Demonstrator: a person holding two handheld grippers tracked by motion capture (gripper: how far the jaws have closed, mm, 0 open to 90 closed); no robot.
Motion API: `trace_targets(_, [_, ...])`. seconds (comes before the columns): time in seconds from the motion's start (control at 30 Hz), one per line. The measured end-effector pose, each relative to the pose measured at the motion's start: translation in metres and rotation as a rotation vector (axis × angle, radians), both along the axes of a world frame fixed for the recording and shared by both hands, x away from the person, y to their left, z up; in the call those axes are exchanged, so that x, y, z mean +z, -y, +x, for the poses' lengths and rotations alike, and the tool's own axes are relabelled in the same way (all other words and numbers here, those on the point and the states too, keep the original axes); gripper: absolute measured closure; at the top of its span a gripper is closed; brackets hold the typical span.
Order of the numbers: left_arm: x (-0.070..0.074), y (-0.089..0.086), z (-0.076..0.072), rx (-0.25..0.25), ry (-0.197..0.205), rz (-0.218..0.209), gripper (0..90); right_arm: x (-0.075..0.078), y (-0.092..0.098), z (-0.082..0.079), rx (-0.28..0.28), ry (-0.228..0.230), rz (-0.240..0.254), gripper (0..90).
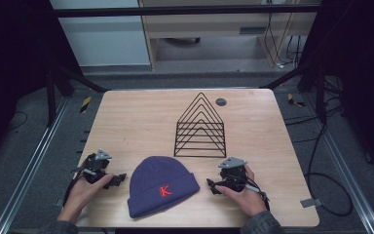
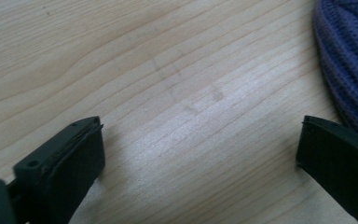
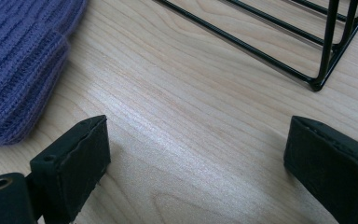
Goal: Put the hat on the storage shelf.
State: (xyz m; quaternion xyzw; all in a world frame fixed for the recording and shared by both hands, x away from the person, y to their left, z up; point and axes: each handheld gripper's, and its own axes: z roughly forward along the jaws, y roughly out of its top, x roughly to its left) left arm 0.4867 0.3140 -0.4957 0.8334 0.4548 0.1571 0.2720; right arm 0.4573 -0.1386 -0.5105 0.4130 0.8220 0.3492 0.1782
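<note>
A purple knit beanie (image 1: 161, 186) with a red letter K lies flat near the table's front edge, between the two grippers. My left gripper (image 1: 118, 179) rests on the table just left of the beanie, held by a hand, its jaws wide apart over bare wood (image 2: 200, 140); the beanie's ribbed edge (image 2: 349, 60) lies by its right jaw. My right gripper (image 1: 212, 186) sits just right of the beanie, open, with nothing between its jaws (image 3: 196, 154). The beanie's cuff (image 3: 18, 65) is at that view's upper left.
A black wire rack (image 1: 200, 127) of peaked frames stands behind the beanie at mid-table, its base rods (image 3: 261, 42) close ahead of the right gripper. A small dark disc (image 1: 220, 102) lies at the back. The wooden table (image 1: 136, 122) ends close behind the hands.
</note>
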Motion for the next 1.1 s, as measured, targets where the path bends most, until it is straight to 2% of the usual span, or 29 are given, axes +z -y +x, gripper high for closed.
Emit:
trace_targets(0.07, [0.002,0.002,0.000,-0.009,-0.010,-0.015,3.5,0.001,-0.001,0.001,0.000,-0.009,-0.009,7.6])
trace_targets(0.2, [0.008,0.003,-0.003,-0.025,0.006,-0.050,4.1,0.007,-0.002,0.000,0.016,-0.033,-0.032,11.7])
trace_targets(0.3, [0.014,0.003,-0.007,-0.022,0.021,-0.092,5.1,0.014,-0.003,-0.002,0.021,-0.016,-0.021,14.4])
trace_targets(0.4, [0.020,0.006,-0.012,-0.024,0.044,-0.094,8.0,0.020,-0.006,-0.005,0.030,0.015,-0.023,16.8])
trace_targets(0.5, [0.028,0.014,-0.018,-0.049,0.050,-0.123,8.7,0.026,-0.010,-0.009,0.036,0.014,0.001,22.3])
trace_targets(0.6, [0.036,0.022,-0.022,-0.074,0.054,-0.124,9.3,0.029,-0.016,-0.013,0.069,0.027,0.002,25.1])
trace_targets(0.77, [0.052,0.041,-0.018,-0.103,0.065,-0.083,13.8,0.037,-0.021,-0.014,0.101,0.024,0.026,30.9])
trace_targets(0.9, [0.051,0.056,-0.009,-0.135,0.025,-0.057,20.2,0.041,-0.022,-0.016,0.117,0.036,0.032,34.9])
trace_targets(1.03, [0.047,0.069,0.005,-0.138,-0.004,-0.045,26.6,0.038,-0.022,-0.016,0.127,0.019,0.027,35.2])
trace_targets(1.1, [0.046,0.073,0.012,-0.143,-0.027,-0.023,29.3,0.037,-0.021,-0.017,0.121,0.009,0.028,34.7])
